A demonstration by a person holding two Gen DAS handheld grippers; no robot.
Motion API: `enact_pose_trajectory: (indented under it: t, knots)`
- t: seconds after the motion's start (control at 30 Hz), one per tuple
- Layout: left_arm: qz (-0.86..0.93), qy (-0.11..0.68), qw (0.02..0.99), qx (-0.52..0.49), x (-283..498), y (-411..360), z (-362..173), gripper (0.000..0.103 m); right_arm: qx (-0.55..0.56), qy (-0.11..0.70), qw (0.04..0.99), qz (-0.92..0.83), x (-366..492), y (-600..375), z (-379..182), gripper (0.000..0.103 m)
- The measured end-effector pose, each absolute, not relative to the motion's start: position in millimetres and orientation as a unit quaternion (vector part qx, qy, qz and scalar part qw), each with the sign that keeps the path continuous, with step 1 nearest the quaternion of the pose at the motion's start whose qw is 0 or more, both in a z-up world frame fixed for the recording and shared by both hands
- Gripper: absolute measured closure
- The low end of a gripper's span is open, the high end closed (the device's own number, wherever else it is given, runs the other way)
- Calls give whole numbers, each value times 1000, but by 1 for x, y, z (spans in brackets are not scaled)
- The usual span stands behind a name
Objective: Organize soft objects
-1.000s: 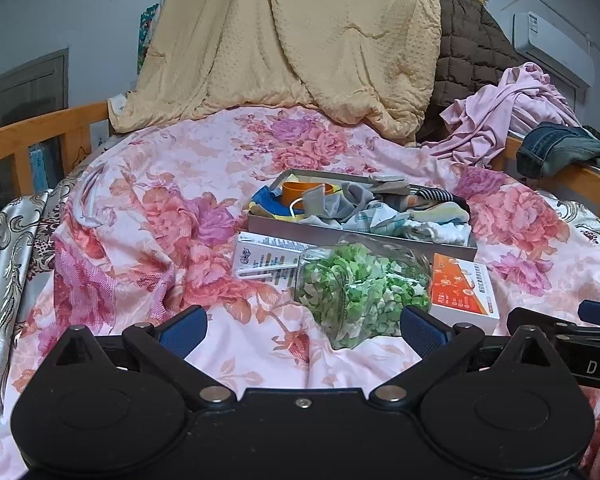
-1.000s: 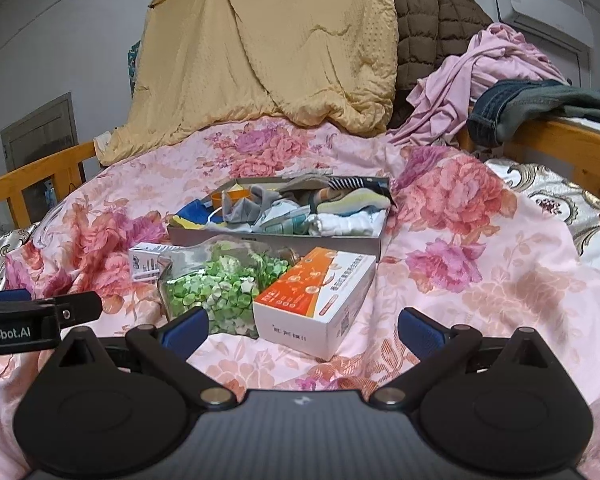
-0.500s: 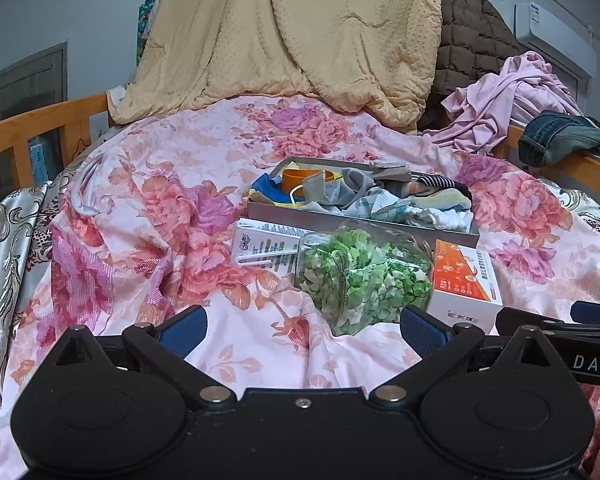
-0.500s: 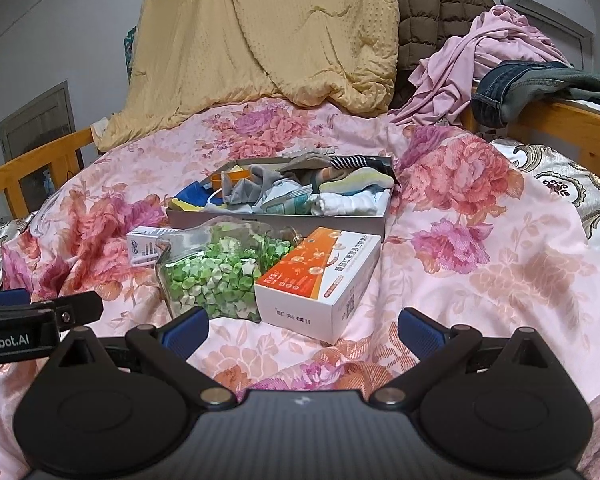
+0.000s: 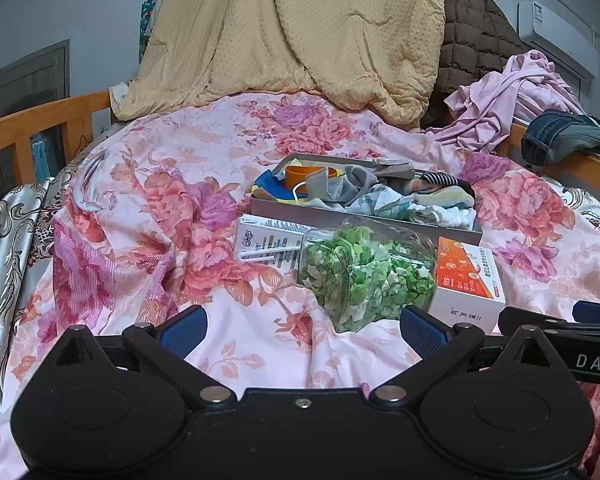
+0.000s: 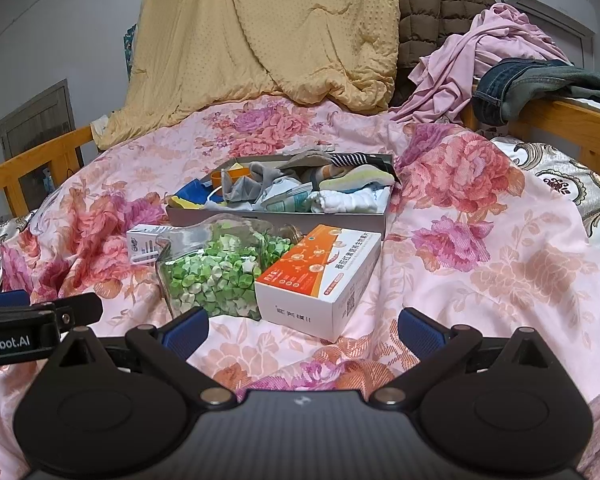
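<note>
Both grippers, left (image 5: pixel 303 330) and right (image 6: pixel 303 330), hover with fingers spread and empty above the floral quilt (image 6: pixel 480 272). Soft items, apparently socks and cloths, lie heaped in the grey tray (image 6: pixel 276 218), well ahead of the fingertips. The scene fits either sorting underway or finished.

Left gripper (image 5: pixel 302 330), right gripper (image 6: pixel 302 330): spread wide, empty.

A bed with orange wooden rails (image 5: pixel 40 120) is covered by a pink floral quilt (image 5: pixel 148 208). On the quilt lie a grey tray (image 6: pixel 276 218) of socks and cloths, a clear jar of green paper stars (image 6: pixel 216 276), an orange-and-white box (image 6: pixel 320 276), and a small white box (image 5: pixel 264 240); a yellow blanket (image 5: pixel 300 32) is heaped at the far end.
</note>
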State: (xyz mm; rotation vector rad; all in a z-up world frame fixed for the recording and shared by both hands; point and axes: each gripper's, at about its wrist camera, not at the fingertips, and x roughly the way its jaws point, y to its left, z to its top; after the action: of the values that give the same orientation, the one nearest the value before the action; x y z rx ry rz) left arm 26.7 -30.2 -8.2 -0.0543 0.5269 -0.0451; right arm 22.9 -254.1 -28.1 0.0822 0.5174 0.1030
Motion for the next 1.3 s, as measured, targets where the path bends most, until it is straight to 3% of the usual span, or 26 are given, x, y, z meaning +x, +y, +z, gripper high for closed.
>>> enact_pose_trajectory:
  t: [1.3]
  knots:
    - [-21,262,964,-29,26,-28,-14,1,39,258,964,51,23,-253,-30,0]
